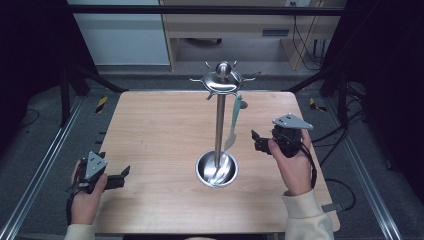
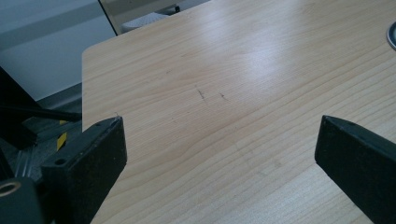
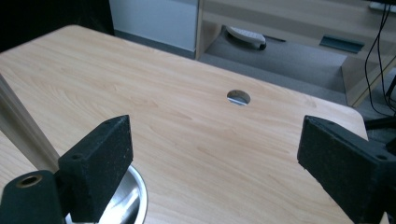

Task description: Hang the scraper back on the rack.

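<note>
— What's the setting?

— A pale wooden table (image 1: pixel 160 130) stands on a grey floor, with a light wood cabinet (image 1: pixel 235 25) behind it. A small round hole (image 3: pixel 238 97) pierces the top near the far edge.

— What stands on the table?

— A steel utensil stand (image 1: pixel 219 125), upright at the middle, its round base (image 1: pixel 216 169) toward the near side and hooks around its top. A pale green utensil (image 1: pixel 235 115) hangs from a hook on the right side.

— And the grippers?

— The left gripper (image 1: pixel 120 176) rests low at the near left corner, jaws wide apart over bare wood, well apart from the stand. The right gripper (image 1: pixel 257 141) is held up just right of the stand's pole, jaws also spread, clamping nothing; the base rim shows by its left jaw.
</note>
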### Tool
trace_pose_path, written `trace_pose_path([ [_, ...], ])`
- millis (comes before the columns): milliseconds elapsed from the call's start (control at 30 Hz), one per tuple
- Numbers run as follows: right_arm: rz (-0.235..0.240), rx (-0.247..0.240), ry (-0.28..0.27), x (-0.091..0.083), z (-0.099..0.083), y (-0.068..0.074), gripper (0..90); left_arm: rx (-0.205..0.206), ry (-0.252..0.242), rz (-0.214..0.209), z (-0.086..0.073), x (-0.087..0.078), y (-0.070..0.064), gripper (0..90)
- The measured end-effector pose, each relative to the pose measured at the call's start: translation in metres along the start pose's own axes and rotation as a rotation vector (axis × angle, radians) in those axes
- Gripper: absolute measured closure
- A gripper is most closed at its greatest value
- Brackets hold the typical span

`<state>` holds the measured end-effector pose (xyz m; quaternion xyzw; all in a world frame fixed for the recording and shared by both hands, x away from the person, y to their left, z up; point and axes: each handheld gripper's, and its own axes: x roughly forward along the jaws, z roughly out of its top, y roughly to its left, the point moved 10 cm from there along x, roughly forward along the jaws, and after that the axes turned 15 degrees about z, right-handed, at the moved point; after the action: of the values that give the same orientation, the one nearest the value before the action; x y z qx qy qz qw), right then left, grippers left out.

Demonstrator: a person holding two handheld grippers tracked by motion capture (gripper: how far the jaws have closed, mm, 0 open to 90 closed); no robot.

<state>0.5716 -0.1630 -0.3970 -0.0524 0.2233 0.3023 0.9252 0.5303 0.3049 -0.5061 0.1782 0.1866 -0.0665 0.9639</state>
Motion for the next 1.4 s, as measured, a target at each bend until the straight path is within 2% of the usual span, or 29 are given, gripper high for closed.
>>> trace_pose_path([
  [267,-0.002,0.008,0.056,0.008,-0.026,-0.004,10.4,0.009,0.004,-0.001,0.0,0.0,-0.002,2.1],
  [333,-0.003,0.009,0.055,0.009,-0.028,-0.004,10.5,0.008,0.003,0.0,0.0,-0.001,-0.001,2.0],
  [700,-0.024,0.022,0.113,0.017,-0.057,-0.017,10.6,0.01,0.002,-0.003,0.0,0.0,-0.001,2.0],
  [1033,-0.012,0.055,0.126,0.031,-0.08,-0.025,10.5,0.011,0.001,-0.005,0.0,0.001,-0.002,2.1],
  [1167,-0.015,0.044,0.136,0.033,-0.087,-0.03,10.4,0.011,0.002,-0.005,0.0,0.001,-0.002,2.1],
  [1233,-0.025,0.058,0.145,0.037,-0.098,-0.036,10.4,0.014,0.002,-0.008,0.0,0.001,-0.003,2.0],
  [1400,-0.025,0.068,0.184,0.043,-0.114,-0.04,10.6,0.017,0.002,-0.012,0.001,0.001,-0.004,2.1],
])
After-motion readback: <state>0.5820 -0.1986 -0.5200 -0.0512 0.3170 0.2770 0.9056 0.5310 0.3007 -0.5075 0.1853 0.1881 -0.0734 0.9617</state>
